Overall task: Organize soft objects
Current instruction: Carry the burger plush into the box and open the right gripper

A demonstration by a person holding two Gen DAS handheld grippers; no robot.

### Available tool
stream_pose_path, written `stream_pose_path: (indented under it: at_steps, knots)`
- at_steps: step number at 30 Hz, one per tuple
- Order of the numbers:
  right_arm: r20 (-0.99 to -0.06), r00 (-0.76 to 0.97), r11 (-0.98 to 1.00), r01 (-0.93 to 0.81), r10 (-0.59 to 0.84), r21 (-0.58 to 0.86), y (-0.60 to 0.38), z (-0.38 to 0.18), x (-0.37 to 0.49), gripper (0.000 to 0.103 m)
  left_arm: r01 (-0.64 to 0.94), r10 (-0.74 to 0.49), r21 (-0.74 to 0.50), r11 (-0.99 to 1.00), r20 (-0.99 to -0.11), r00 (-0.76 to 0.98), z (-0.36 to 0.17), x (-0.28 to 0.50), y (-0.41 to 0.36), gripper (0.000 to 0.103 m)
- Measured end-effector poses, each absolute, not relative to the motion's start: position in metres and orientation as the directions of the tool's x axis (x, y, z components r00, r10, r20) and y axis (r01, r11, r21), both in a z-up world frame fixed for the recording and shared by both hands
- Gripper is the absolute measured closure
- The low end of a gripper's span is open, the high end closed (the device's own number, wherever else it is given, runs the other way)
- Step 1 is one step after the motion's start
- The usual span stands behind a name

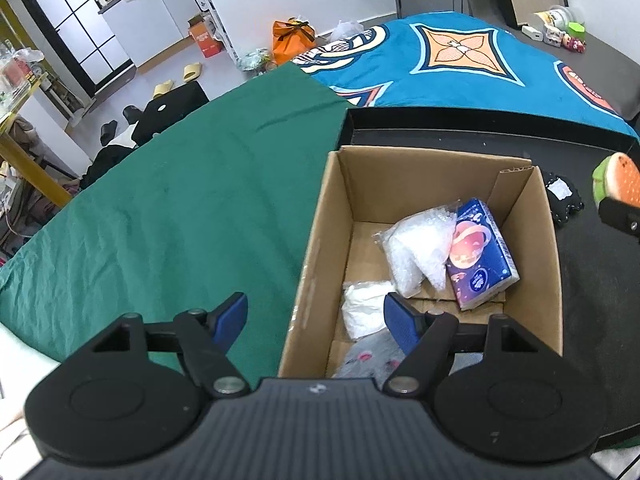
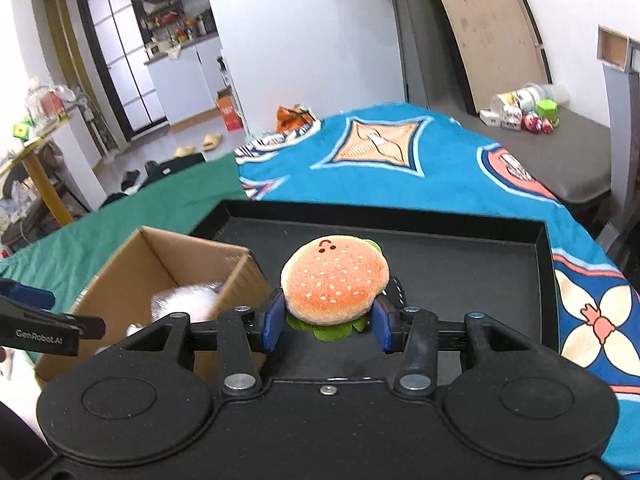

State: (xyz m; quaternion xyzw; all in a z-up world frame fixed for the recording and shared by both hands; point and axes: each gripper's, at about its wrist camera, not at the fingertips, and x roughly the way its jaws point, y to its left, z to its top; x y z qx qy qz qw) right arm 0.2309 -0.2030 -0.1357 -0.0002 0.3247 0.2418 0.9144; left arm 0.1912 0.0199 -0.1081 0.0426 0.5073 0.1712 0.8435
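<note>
My right gripper (image 2: 326, 322) is shut on a plush hamburger (image 2: 334, 280) and holds it above the black tray (image 2: 440, 248), just right of the cardboard box (image 2: 132, 272). The hamburger also shows at the right edge of the left wrist view (image 1: 618, 178). My left gripper (image 1: 316, 314) is open and empty over the box's near left wall (image 1: 316, 264). Inside the box lie a bubble-wrap bag (image 1: 420, 248), a blue tissue pack (image 1: 478, 256), a white soft bundle (image 1: 366, 308) and a grey patterned cloth (image 1: 372, 356).
A black soft item (image 1: 562, 196) lies on the tray right of the box. The tray rests on a green cloth (image 1: 180, 208) and a blue patterned blanket (image 1: 460, 60). Small jars and toys (image 2: 524, 110) stand at the far right.
</note>
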Motion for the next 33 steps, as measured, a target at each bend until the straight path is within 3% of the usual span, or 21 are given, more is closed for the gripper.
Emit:
stream_pose_path:
  at_steps: [22,33]
  knots:
    - [-0.44,0.683,0.787,-0.61,0.583,0.096,-0.168,-0.099,0.18,0.059,-0.236,0.22,0.121,0.964,-0.86,0.46,-0.104,0.155,0.05,0.031]
    - [-0.481,0.647,0.748,-0.662,0.592,0.03,-0.142,-0.112,0.167,0.059,-0.208,0.153,0.055,0.977,-0.856,0.495,-0.111,0.147,0.056,0.036]
